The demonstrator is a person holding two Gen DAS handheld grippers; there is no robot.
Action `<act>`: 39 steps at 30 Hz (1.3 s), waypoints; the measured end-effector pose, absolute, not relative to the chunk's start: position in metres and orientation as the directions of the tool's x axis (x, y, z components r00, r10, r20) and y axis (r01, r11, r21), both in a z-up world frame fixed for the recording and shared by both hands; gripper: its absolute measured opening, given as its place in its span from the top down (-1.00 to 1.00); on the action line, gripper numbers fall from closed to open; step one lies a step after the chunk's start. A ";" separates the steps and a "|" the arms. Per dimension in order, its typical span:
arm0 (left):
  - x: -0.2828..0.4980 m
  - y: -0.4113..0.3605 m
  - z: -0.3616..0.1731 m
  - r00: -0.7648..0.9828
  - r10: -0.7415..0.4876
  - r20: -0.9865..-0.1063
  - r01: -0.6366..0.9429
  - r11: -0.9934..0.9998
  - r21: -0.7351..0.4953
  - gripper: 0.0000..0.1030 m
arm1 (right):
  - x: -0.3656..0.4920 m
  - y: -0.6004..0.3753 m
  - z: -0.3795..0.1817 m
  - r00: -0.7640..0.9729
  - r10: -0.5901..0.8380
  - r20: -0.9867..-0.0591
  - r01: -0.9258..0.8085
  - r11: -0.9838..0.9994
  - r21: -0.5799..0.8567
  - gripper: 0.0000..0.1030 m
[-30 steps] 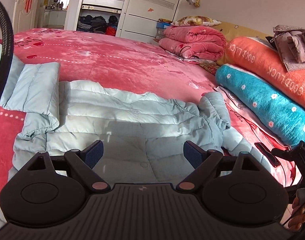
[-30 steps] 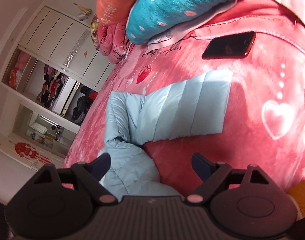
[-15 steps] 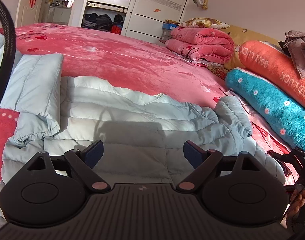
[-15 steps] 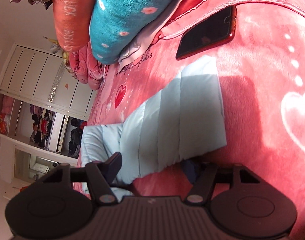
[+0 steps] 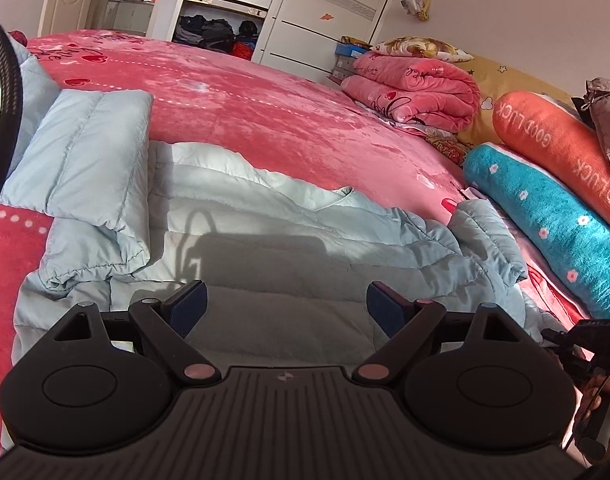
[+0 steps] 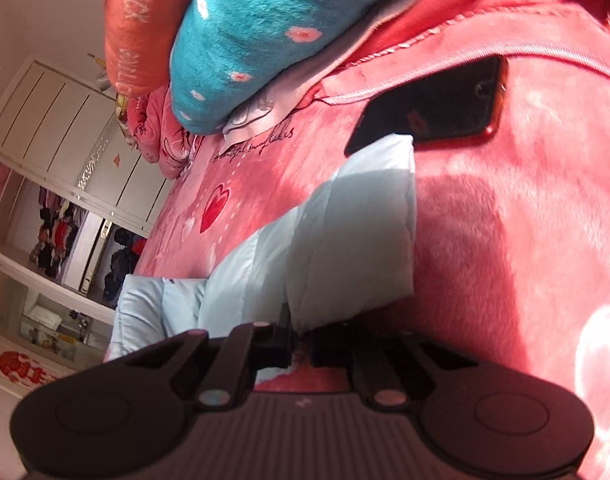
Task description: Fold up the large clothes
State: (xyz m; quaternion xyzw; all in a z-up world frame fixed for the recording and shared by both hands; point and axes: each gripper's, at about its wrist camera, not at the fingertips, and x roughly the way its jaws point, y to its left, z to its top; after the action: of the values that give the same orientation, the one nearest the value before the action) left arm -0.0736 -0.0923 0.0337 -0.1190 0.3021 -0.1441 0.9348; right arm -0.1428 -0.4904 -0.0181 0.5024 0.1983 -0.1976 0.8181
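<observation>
left claw (image 5: 285, 302): spread wide, above jacket (image 5: 265, 248) lying on bed (image 5: 265, 108) ahead | right claw (image 6: 301, 350): pinching sleeve (image 6: 345, 240) cuff edge | phone (image 6: 437, 108): beyond sleeve tip | blue pillow (image 6: 265, 36): far ahead

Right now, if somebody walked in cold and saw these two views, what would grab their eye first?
Probably the pale blue puffer jacket spread over the pink bed cover, filling the space ahead of the open left gripper. Next, the right gripper shut on the jacket's sleeve end, with a dark phone lying just beyond that sleeve. Bright rolled blankets, teal and orange, line the right side.
</observation>
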 end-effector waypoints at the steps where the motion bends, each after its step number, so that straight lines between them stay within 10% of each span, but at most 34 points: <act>1: -0.074 -0.093 0.034 0.775 -0.339 -0.533 0.196 0.931 -0.307 -1.00 | -0.140 -0.489 -0.012 0.837 -0.138 -0.529 0.529 0.453 0.718 0.95; 22: -0.068 -0.062 0.048 0.809 -0.310 -0.499 0.125 0.921 -0.369 -1.00 | -0.105 -0.530 0.180 0.842 -0.435 -0.320 0.533 0.762 0.368 1.00; 39: -0.068 -0.027 0.062 0.879 -0.215 -0.426 0.012 0.903 -0.430 -1.00 | -0.001 -0.345 0.203 0.961 0.238 -0.141 -0.157 0.890 0.429 1.00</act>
State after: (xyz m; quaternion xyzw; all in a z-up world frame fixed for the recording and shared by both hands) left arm -0.0684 -0.0269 0.0618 -0.2121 0.2389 -0.0601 0.9457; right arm -0.0012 -0.3453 0.2033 0.2117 0.0954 0.1020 0.9673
